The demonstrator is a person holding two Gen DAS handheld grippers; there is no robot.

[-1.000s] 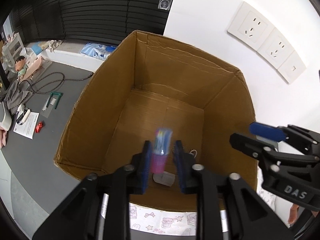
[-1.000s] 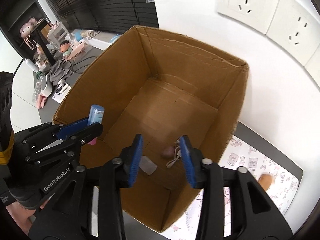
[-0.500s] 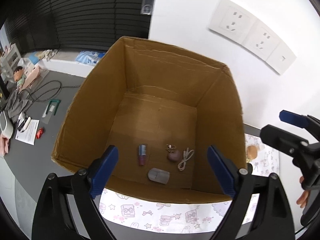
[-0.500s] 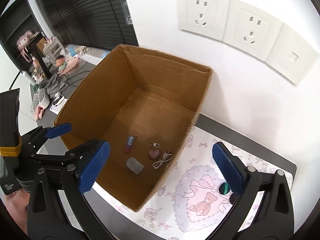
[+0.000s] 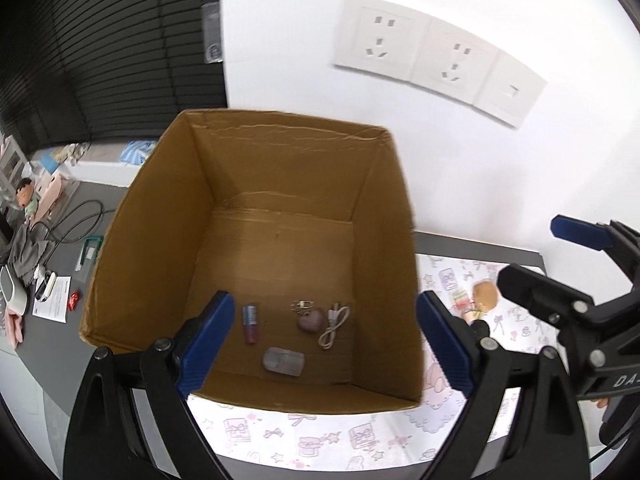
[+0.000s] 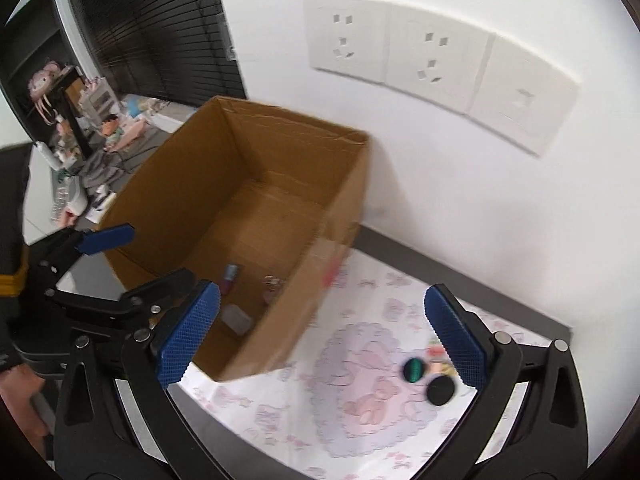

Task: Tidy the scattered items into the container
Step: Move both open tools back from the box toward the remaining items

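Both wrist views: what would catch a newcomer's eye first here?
The big open cardboard box against the white wall dominates, with a pink tube, a heart-shaped charm, a white cable and a translucent case on its floor. Both grippers' blue jaws gape wide and empty. To the box's right, small round items wait on the patterned mat.

**Both grippers spread wide, holding nothing**

The left gripper (image 5: 324, 344) points downward, its blue-padded jaws far apart and bare. The right gripper (image 6: 320, 338) is level with it on its right side, jaws equally wide, pads bare, also tilted downward.
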